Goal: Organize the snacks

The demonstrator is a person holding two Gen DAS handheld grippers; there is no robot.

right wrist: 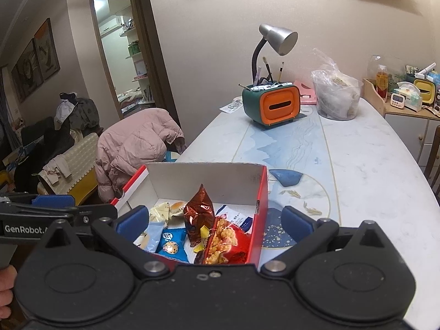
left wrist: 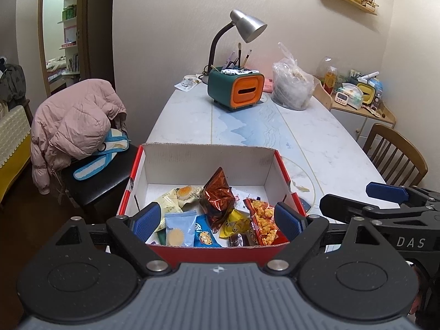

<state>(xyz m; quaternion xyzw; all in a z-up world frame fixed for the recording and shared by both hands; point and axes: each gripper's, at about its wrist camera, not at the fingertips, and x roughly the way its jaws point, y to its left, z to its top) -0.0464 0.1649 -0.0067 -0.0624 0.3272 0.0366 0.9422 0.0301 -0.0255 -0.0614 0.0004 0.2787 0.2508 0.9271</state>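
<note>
A red cardboard box [left wrist: 209, 159] with a white inside stands at the near end of the table. It holds several snack packets: a shiny brown foil bag [left wrist: 218, 200], a red bag of orange puffs [left wrist: 262, 224], a light blue packet [left wrist: 178, 227], a yellow packet [left wrist: 236, 224] and a cream pastry packet [left wrist: 178, 195]. My left gripper [left wrist: 217, 220] hovers open over the box's near wall, nothing between its fingers. My right gripper [right wrist: 214, 218] is open too, spanning the box's right wall [right wrist: 262, 192]. The brown foil bag [right wrist: 199, 211] and puffs bag [right wrist: 222, 243] lie below it.
Further along the table [left wrist: 316, 137] stand a green and orange tissue box [left wrist: 236, 88], a silver desk lamp [left wrist: 247, 26] and a clear plastic bag [left wrist: 293, 82]. A chair with a pink jacket [left wrist: 74, 129] is at the left, a wooden chair [left wrist: 396, 154] at the right.
</note>
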